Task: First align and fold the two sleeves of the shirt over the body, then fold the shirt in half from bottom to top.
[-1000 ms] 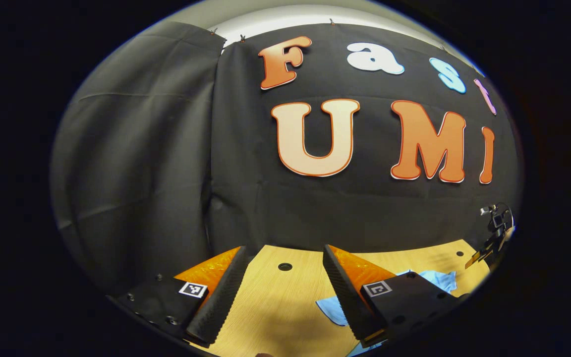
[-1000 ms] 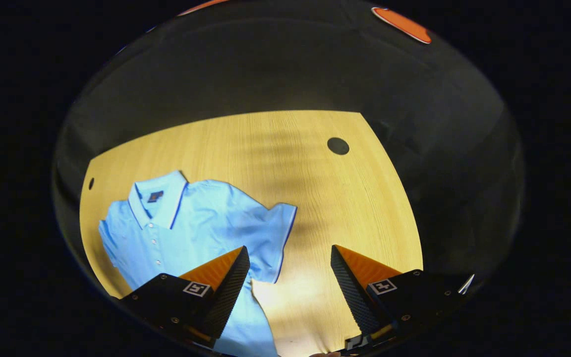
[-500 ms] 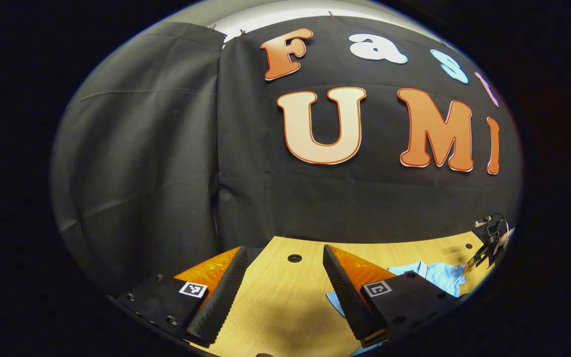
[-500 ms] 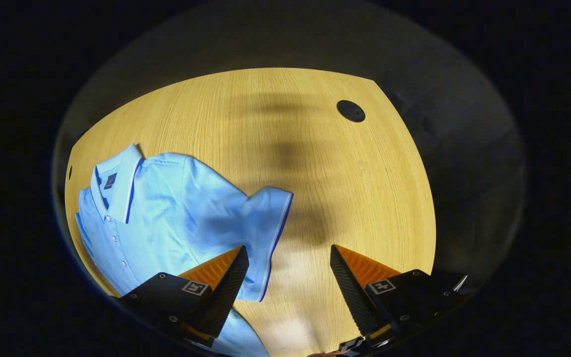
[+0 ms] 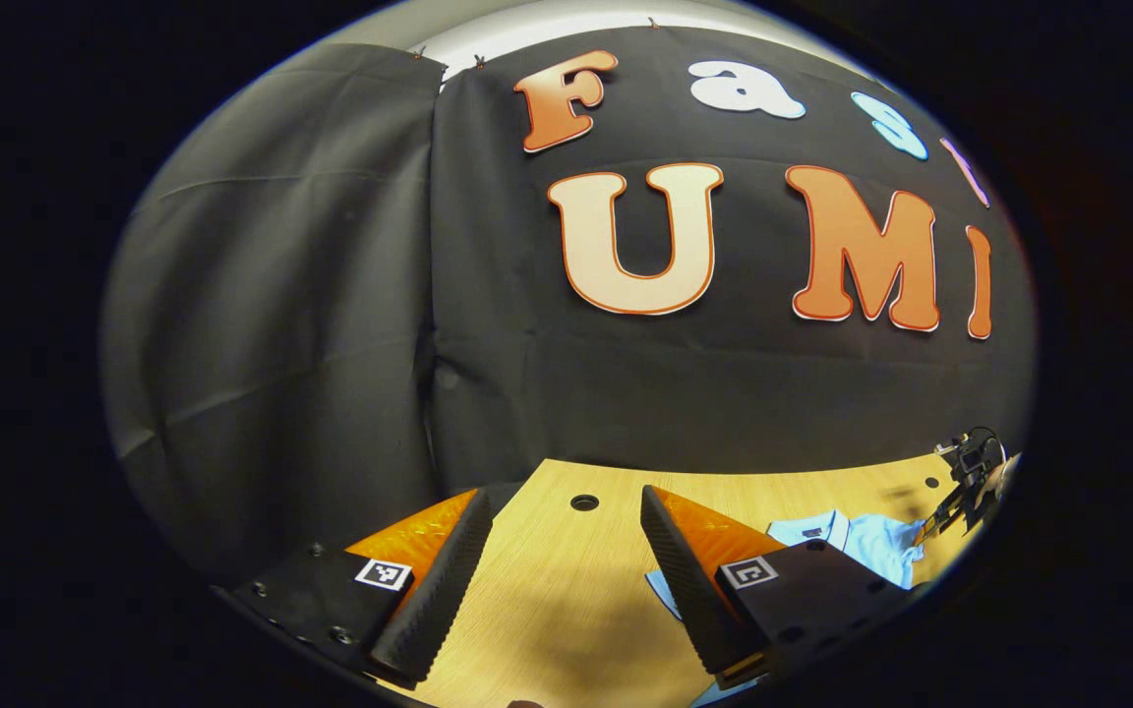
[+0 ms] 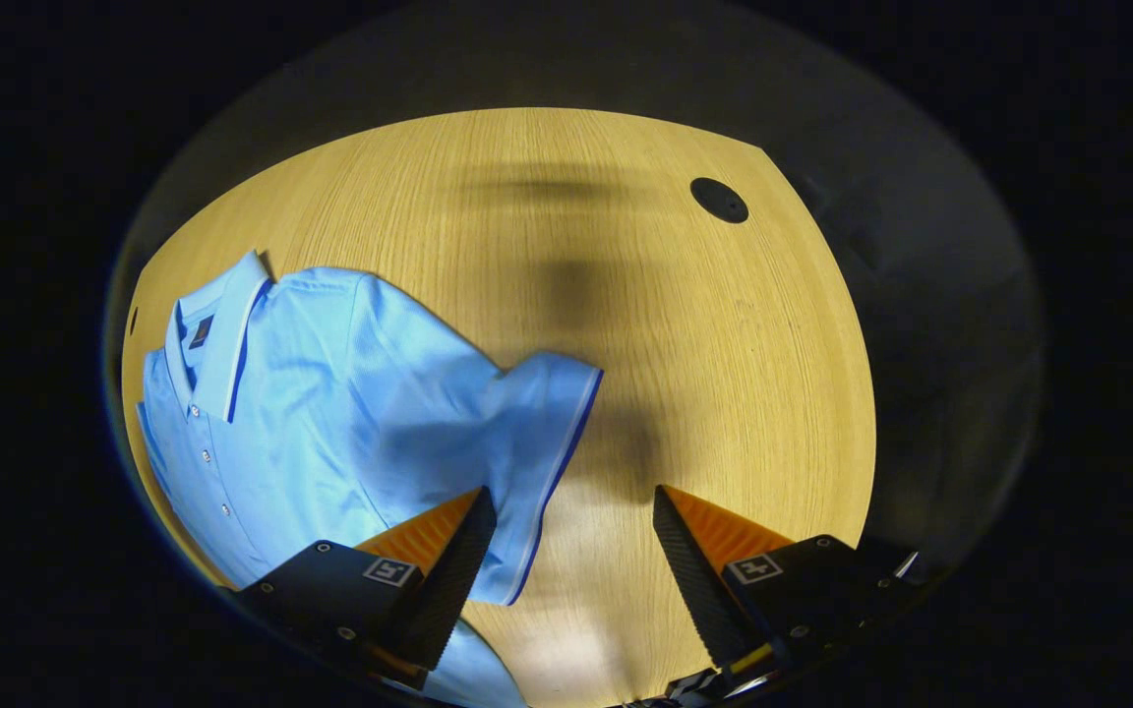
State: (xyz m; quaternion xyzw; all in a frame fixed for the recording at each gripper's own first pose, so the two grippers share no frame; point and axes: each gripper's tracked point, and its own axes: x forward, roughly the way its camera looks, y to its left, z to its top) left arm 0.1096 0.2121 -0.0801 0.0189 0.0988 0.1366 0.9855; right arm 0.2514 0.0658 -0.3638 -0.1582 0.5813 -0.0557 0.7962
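Right gripper (image 6: 566, 546) is hanging over the wooden table (image 6: 724, 374) with its fingers spread wide and nothing between them. One finger (image 6: 448, 570) is overlapping the edge of the shirt's sleeve (image 6: 527, 442) in the right gripper view, though whether it is touching the cloth cannot be told. That sleeve is lying spread outward from the body of the light blue shirt (image 6: 330, 413), its dark-trimmed cuff facing the bare wood, so it is not yet folded over. The shirt itself is lying flat and face up on the table, collar (image 6: 222, 334) toward the far edge and button placket running down from it. A round hole (image 6: 719, 200) is showing in the tabletop, well apart from the shirt on the far side.

Left gripper (image 5: 562, 575) is also gaping, empty, pointing low across the table toward the booth wall. Beside it, a little of the shirt (image 5: 862, 541) is peeking out past one finger. The other gripper, with the hand holding it, is showing small beyond the shirt (image 5: 965, 482).

Judging from this, the task is barely starting: no sleeve is folded as far as can be seen, and the bottom-to-top fold is still to come. The sleeve nearest the right gripper looks like the likely first pick.
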